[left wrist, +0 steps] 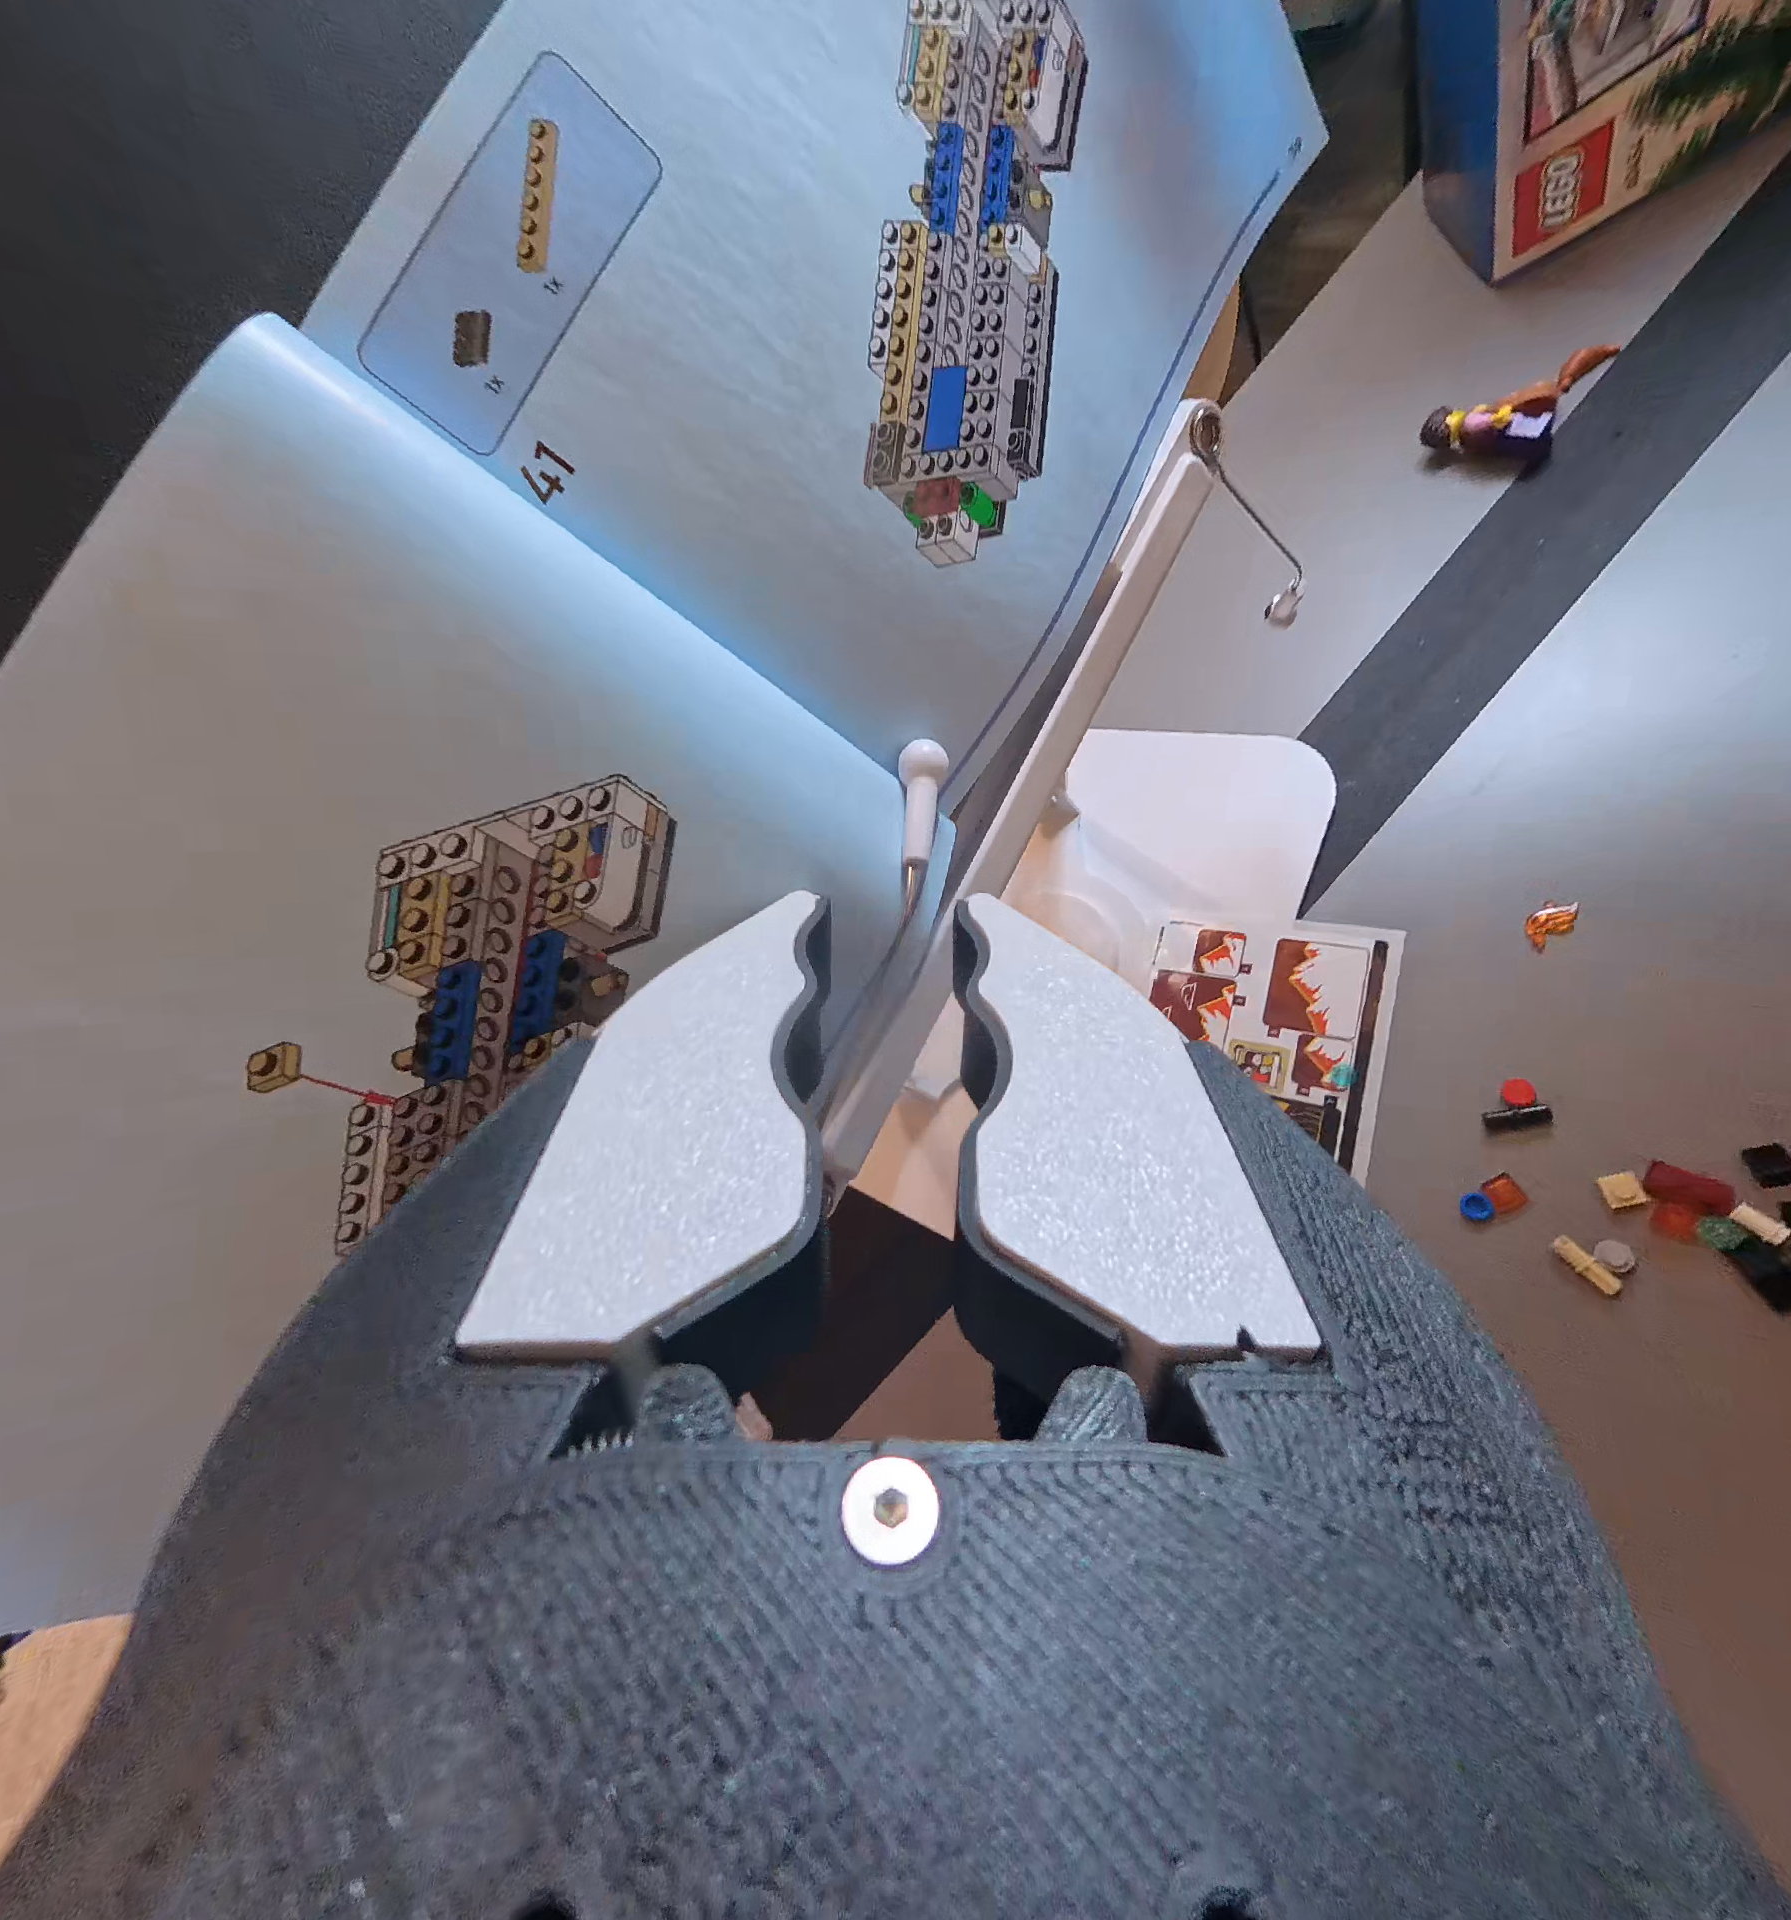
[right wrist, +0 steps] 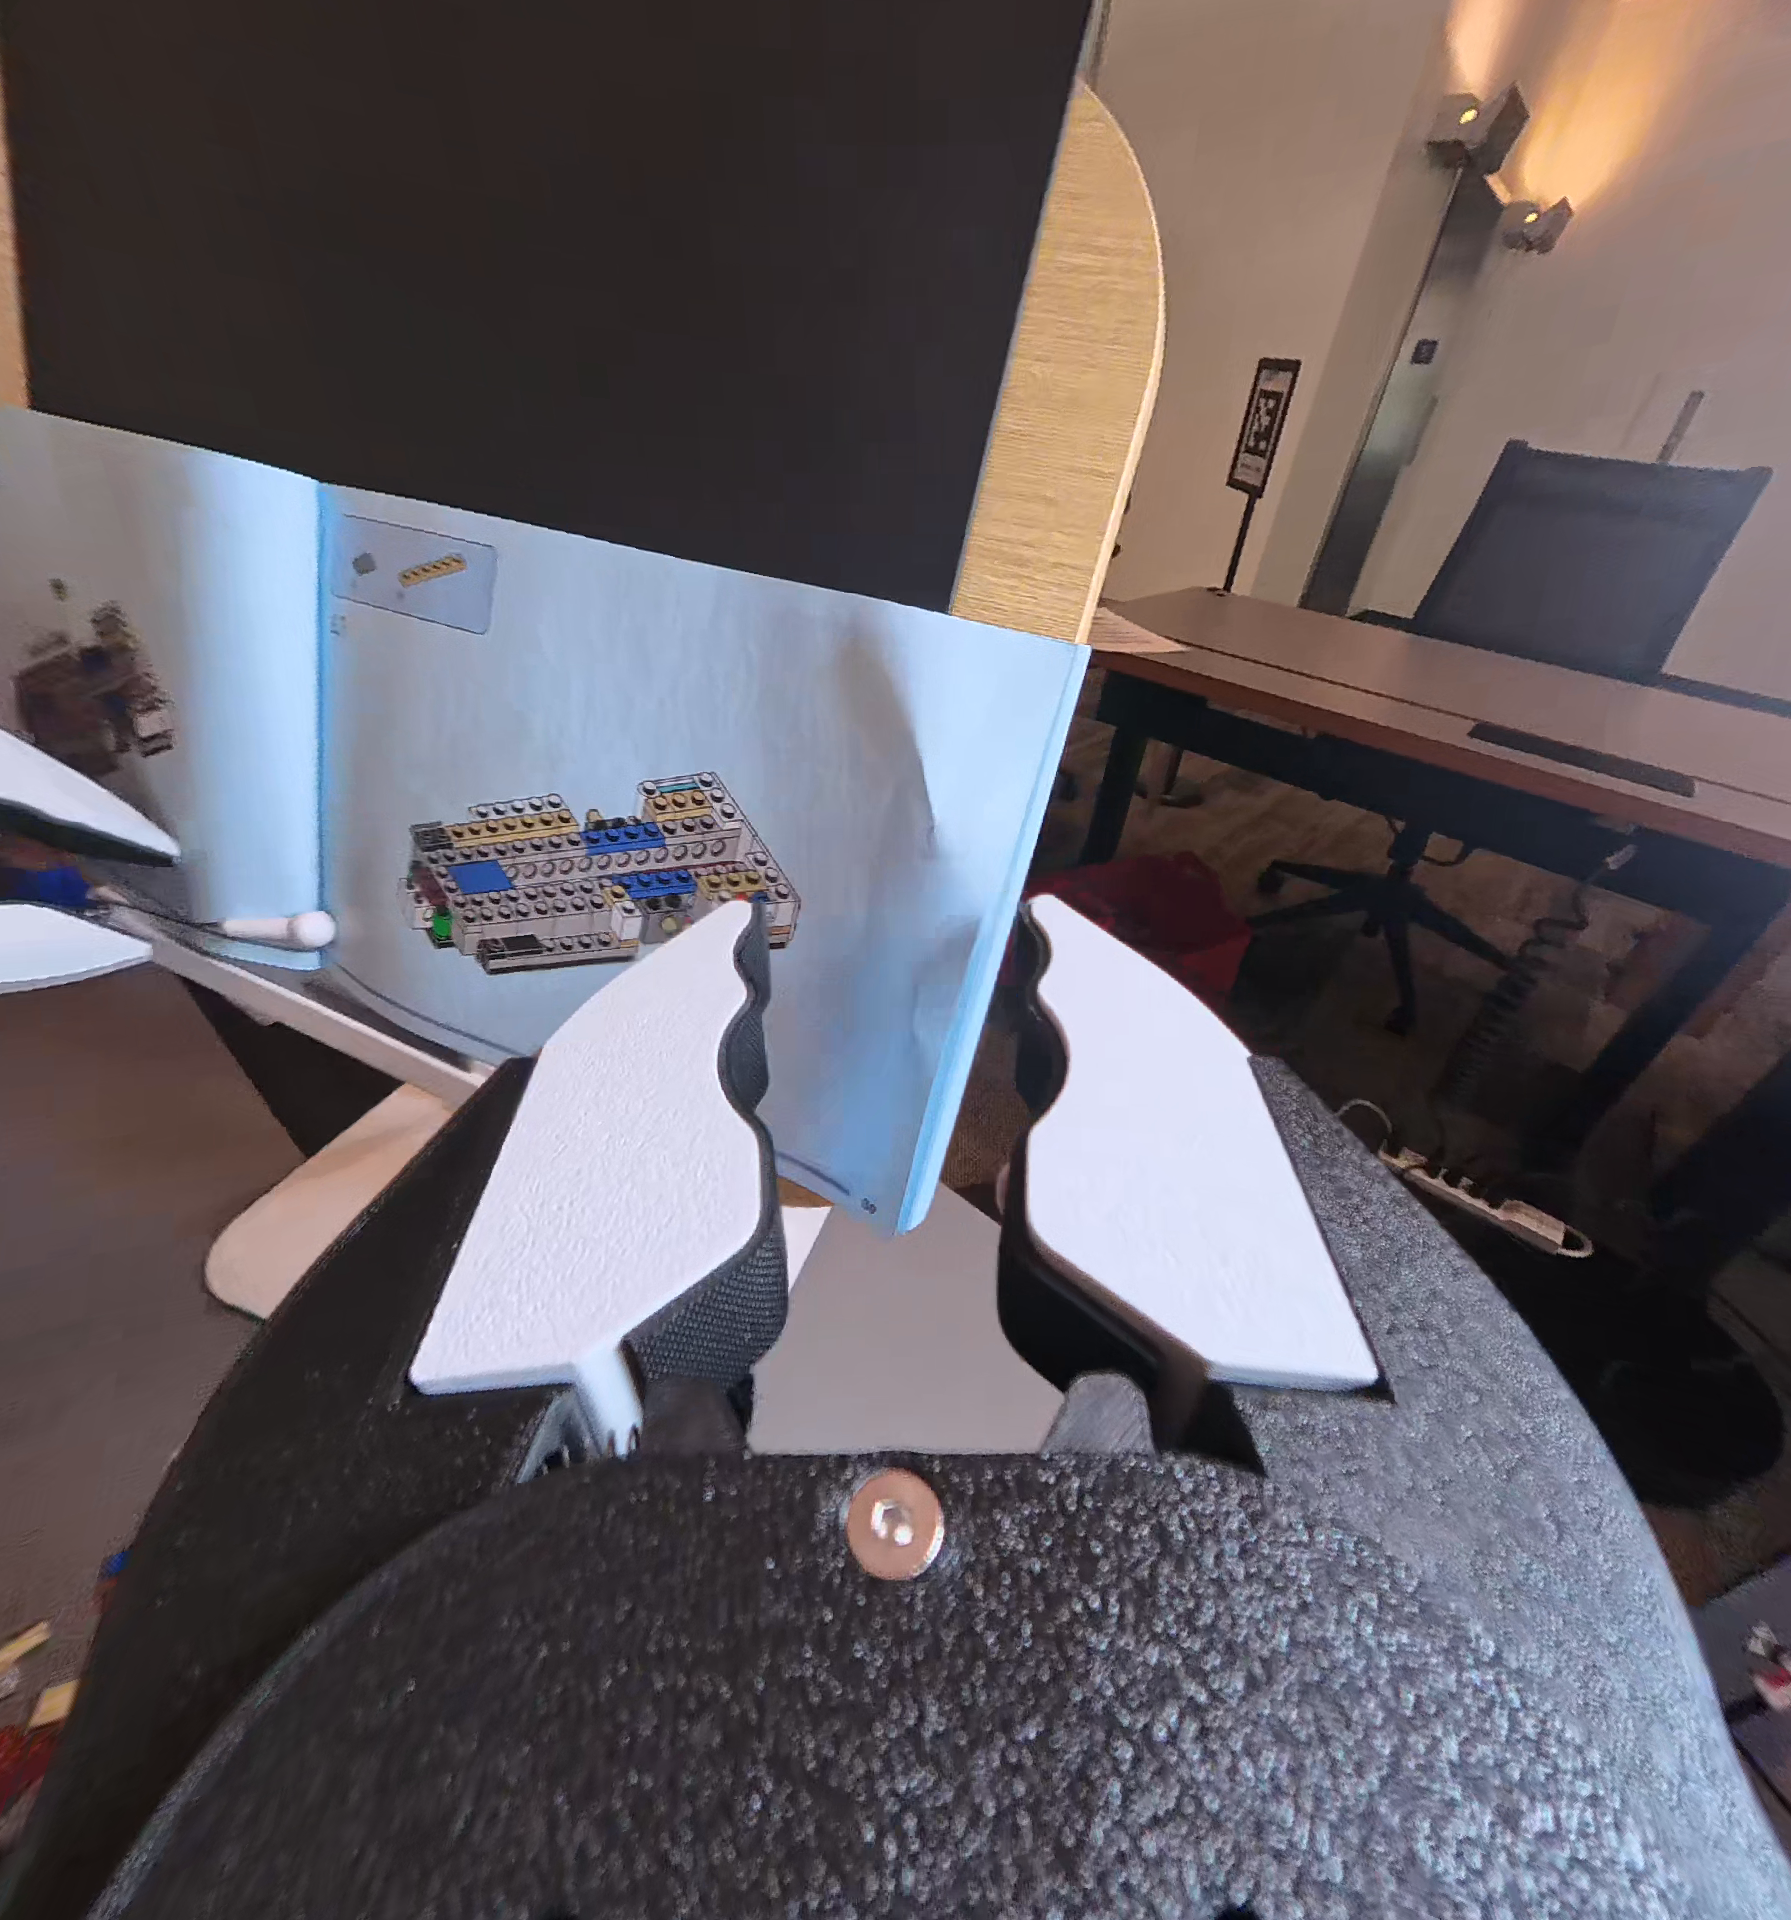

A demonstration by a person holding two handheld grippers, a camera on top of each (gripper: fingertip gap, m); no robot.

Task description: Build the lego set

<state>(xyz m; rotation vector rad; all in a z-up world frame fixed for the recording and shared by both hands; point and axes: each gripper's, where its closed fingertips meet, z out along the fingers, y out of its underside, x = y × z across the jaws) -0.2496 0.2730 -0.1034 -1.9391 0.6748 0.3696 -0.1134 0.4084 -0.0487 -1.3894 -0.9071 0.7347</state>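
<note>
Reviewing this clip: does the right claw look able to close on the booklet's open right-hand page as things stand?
Probably yes. The right claw is open, and the page's free edge already stands between its fingers, with nothing else in the gap. The metal page-holder arm pins the booklet only far over near the spine.

an open booklet [left wrist: 517, 644] on a white stand [left wrist: 1099, 665] blocks the way ahead – its wire page clip [left wrist: 917, 800] sits between the left gripper [left wrist: 891, 914] fingers. the page edge [right wrist: 984, 935] stands inside the right gripper [right wrist: 891, 914] gap. loose bricks [left wrist: 1722, 1216] litter the table [left wrist: 1649, 727] to the right; bare table btwn them & a box [left wrist: 1597, 125].
</note>
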